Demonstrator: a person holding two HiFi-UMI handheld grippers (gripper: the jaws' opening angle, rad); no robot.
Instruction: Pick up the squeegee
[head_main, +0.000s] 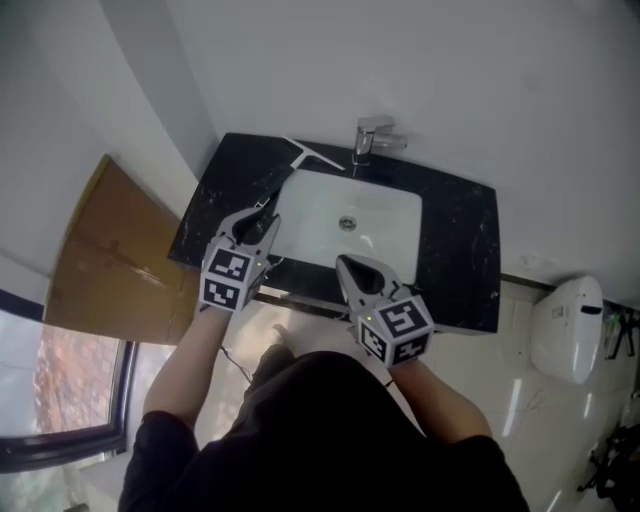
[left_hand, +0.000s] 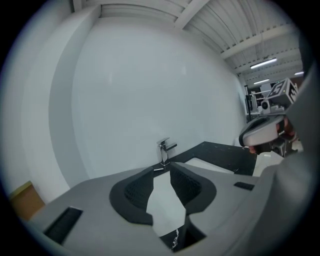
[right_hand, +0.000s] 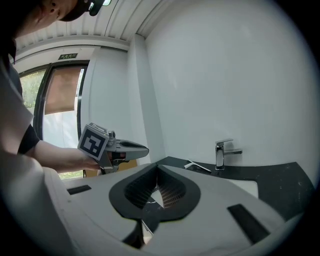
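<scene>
A white squeegee (head_main: 312, 157) lies on the black countertop (head_main: 460, 240) behind the sink's (head_main: 300, 215) back left corner, beside the faucet (head_main: 372, 137). It also shows in the right gripper view as a thin white squeegee (right_hand: 199, 166) left of the faucet (right_hand: 221, 152). My left gripper (head_main: 262, 222) hovers over the sink's left rim, well short of the squeegee, jaws apart with nothing between them; past the left gripper (left_hand: 162, 166) a bit of the squeegee (left_hand: 158, 169) peeks out. My right gripper (head_main: 350, 268) hangs over the counter's front edge; the right gripper (right_hand: 157, 165) has its tips together, empty.
A white wall rises right behind the counter. A brown wooden panel (head_main: 100, 260) stands left of the counter, with a window below it. A white fixture (head_main: 568, 325) sits on the tiled floor at the right.
</scene>
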